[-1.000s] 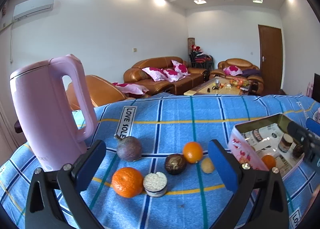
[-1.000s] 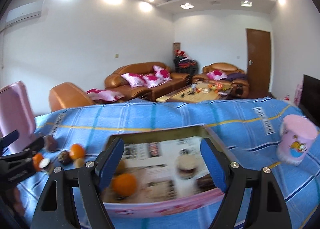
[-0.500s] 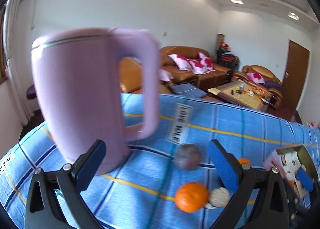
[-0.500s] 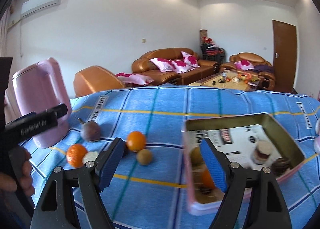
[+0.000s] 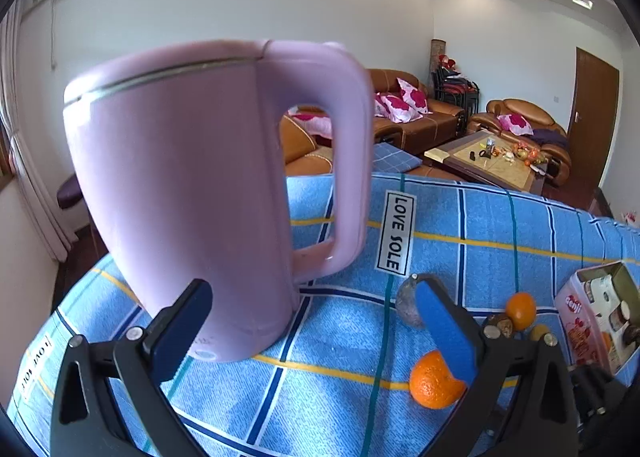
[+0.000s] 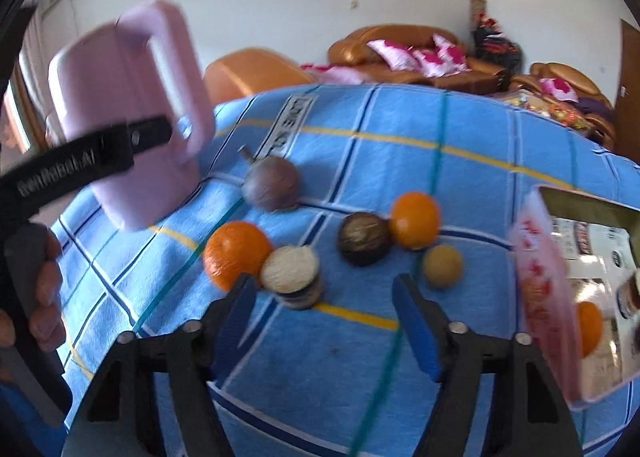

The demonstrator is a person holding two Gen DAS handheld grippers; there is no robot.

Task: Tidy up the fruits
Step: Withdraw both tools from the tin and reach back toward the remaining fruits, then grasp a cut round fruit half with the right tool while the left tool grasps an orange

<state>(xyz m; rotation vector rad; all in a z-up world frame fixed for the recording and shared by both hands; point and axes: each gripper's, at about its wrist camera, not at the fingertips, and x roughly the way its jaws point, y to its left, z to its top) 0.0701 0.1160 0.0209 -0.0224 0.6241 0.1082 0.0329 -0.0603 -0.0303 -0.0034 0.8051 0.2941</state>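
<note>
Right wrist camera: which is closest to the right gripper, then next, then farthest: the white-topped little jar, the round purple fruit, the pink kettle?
From the right gripper:
1. White-topped little jar, just ahead, left.
2. Round purple fruit, farther back.
3. Pink kettle, far left.

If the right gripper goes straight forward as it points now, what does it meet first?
Probably the blue checked cloth first: nothing lies between the closing jaws of the right gripper. Just beyond stand the white-topped cut fruit and the dark round fruit; depth is unclear.

A smooth, matt pink plastic kettle (image 5: 192, 197) stands on the woven blue checked tablecloth (image 5: 500, 225), near dimpled glossy oranges (image 6: 236, 253), a dull purple passion fruit (image 6: 272, 183) and a printed metal tin (image 6: 536, 281).
</note>
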